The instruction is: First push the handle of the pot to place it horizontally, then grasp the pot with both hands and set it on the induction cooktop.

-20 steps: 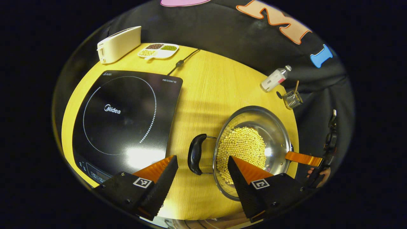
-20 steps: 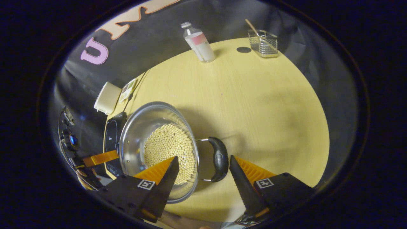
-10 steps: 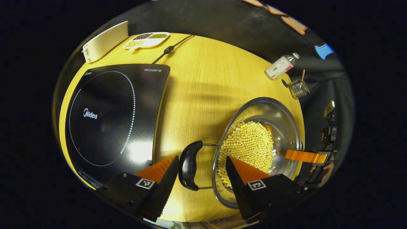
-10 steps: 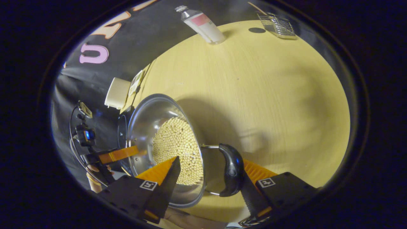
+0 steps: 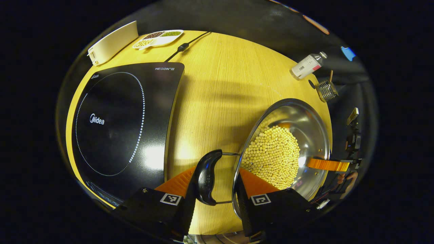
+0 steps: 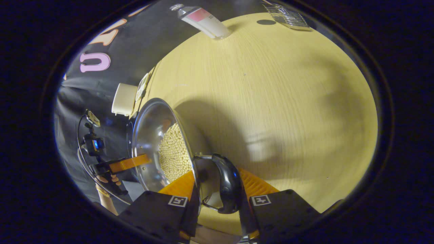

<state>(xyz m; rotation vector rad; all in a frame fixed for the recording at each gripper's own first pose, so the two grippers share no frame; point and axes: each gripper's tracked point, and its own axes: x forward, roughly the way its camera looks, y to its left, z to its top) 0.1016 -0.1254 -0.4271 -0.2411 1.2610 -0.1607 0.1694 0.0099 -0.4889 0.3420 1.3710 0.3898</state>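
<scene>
A steel pot (image 5: 305,122) full of pale beans (image 5: 274,156) stands on the wooden table (image 5: 217,88), to the right of the black induction cooktop (image 5: 125,122). In the left gripper view my left gripper (image 5: 216,171) has narrowed around the pot's near black handle (image 5: 206,176), one finger outside the handle and the other at the rim. In the right gripper view my right gripper (image 6: 217,173) is shut the same way on the opposite black handle (image 6: 229,184), with the pot (image 6: 152,125) and its beans (image 6: 173,152) to its left. Each view shows the other gripper at the pot's far rim.
At the table's far left edge stand a white appliance (image 5: 112,42) and a divided dish of beans (image 5: 159,36), with the cooktop's cable (image 5: 184,45) beside them. A bottle (image 5: 307,66) and a wire basket (image 5: 327,90) sit at the far right. A hand (image 6: 108,178) holds the left gripper.
Both grippers have come down and forward onto the pot's two handles, and their fingers have drawn in from wide open to closed around them. The pot stays beside the cooktop.
</scene>
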